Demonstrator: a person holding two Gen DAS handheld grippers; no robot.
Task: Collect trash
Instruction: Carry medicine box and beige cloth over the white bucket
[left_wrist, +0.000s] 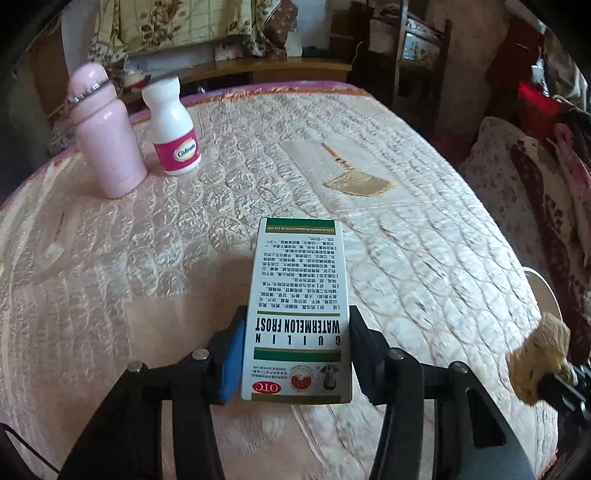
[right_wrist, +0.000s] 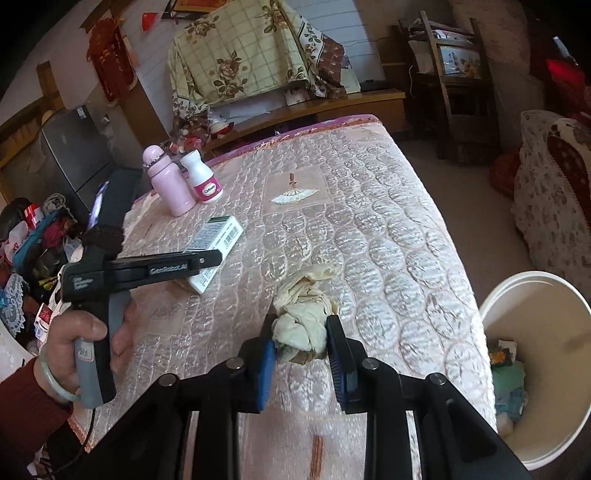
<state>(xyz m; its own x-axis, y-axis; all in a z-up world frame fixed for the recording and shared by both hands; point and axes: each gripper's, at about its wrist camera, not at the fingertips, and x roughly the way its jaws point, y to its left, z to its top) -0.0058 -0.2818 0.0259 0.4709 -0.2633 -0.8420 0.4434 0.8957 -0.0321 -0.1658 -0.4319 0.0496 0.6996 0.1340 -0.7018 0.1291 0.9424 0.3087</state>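
My left gripper (left_wrist: 295, 354) is shut on a white and green medicine box (left_wrist: 299, 306) and holds it just above the table; the box also shows in the right wrist view (right_wrist: 216, 243). My right gripper (right_wrist: 301, 350) is shut on a crumpled beige tissue (right_wrist: 304, 314), over the table's near right part. The tissue also shows at the right edge of the left wrist view (left_wrist: 541, 354). A white trash bin (right_wrist: 546, 417) with some waste inside stands on the floor right of the table.
A pink flask (left_wrist: 107, 136) and a white pill bottle (left_wrist: 173, 129) stand at the table's far left. The table (right_wrist: 406, 236) has a quilted pink cover. A sofa (right_wrist: 554, 206) is at the right, shelves and a draped cabinet behind.
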